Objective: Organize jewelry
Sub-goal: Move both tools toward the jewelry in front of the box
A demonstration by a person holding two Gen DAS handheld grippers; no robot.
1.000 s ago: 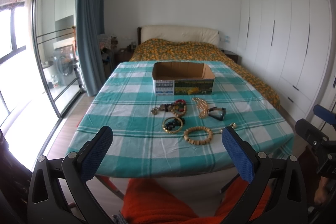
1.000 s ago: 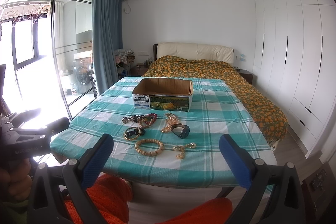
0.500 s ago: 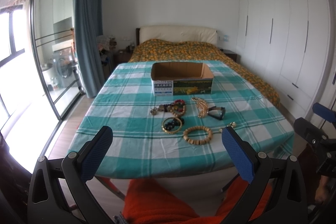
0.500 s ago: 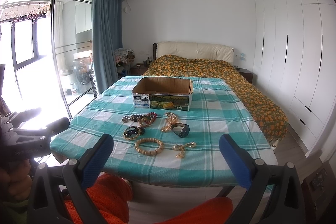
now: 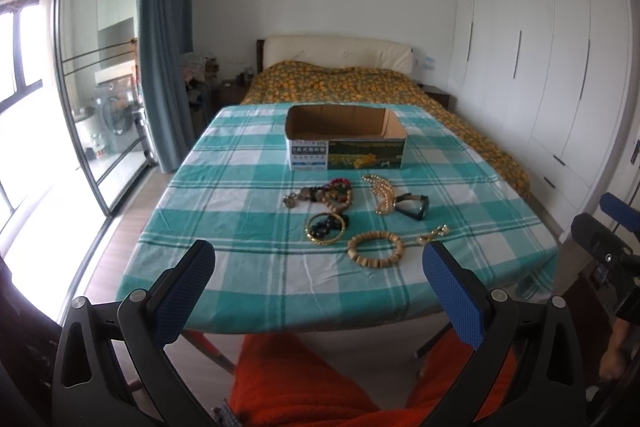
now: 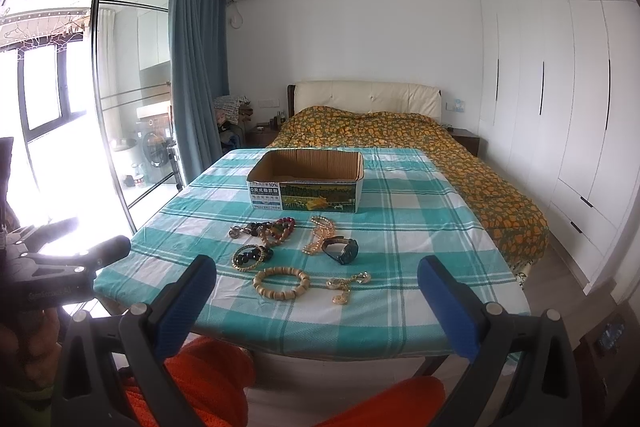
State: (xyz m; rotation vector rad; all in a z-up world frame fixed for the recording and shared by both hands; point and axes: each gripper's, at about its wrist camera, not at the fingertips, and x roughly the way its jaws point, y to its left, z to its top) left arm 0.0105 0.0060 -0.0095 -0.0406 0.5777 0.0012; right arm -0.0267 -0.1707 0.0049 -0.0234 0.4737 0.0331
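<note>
Both grippers spread wide, nothing held: left gripper (image 5: 318, 287) and right gripper (image 6: 316, 297) parked off the near edge of the tabletop (image 5: 240, 195), above the lap. All jewelry loose on the checked cloth, forward of the jaws, clustered mid-table between near edge and cardboard box (image 5: 346, 139). Nearest piece: wooden bead bracelet (image 5: 375, 249), lying flat, ring-shaped so no long axis; dead ahead in both views, roughly equal reach for either hand. Gold chain (image 6: 347, 286) just right of it, long axis slanting away to the right, closer to the right hand. Gold bangle with dark beads (image 5: 326, 225) behind-left, toward the left hand. Further back: wristwatch (image 6: 341, 249), pearl-like gold strand (image 6: 319, 234), mixed bead pile (image 5: 334, 191). Box open-topped, set toward the far edge; visible inside looks empty, floor partly hidden. Likely first move: straight forward and down onto the bracelet's rim.
</note>
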